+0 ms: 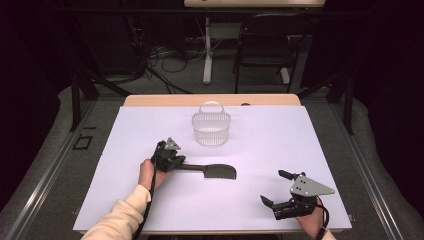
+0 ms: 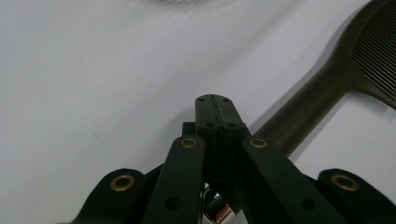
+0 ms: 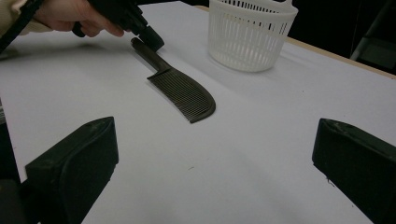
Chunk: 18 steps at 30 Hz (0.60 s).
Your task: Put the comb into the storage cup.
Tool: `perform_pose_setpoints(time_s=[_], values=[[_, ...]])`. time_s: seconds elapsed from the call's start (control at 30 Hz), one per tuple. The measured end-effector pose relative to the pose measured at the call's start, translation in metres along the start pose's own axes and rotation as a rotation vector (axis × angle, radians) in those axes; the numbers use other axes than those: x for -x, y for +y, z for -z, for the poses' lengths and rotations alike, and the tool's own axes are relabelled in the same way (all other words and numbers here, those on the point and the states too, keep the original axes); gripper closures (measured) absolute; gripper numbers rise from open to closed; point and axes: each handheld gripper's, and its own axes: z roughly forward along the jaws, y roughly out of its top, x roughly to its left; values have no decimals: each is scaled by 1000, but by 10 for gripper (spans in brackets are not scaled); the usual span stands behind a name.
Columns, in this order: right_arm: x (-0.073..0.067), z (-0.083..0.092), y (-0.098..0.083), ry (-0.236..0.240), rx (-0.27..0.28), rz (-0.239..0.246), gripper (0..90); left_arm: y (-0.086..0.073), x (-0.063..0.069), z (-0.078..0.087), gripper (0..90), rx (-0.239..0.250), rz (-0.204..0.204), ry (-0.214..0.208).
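A dark comb (image 1: 215, 171) lies flat on the white table cover, handle toward my left gripper (image 1: 181, 161). In the left gripper view my left gripper (image 2: 215, 100) is shut, pads pressed together with nothing between them. The comb's handle (image 2: 299, 121) runs just beside the jaws on the right and passes under the right linkage. From the right gripper view, the left gripper (image 3: 149, 35) rests at the handle end of the comb (image 3: 182, 91). My right gripper (image 1: 274, 187) stands open near the table's front right. Its jaws are wide apart and empty (image 3: 214, 128).
A white slatted basket (image 1: 211, 129) with a handle stands upright behind the comb, also seen as the basket (image 3: 247, 32) from the right gripper. The white cover (image 1: 280, 135) ends at a wooden table edge at the back. A chair and cables stand beyond.
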Motion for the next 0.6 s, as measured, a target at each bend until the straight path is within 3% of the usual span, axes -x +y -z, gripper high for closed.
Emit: perform_pose_setpoints(time_s=[0.6], values=[[0, -1, 0, 1, -3, -2, 1, -6, 6, 7, 900, -16, -9, -26]])
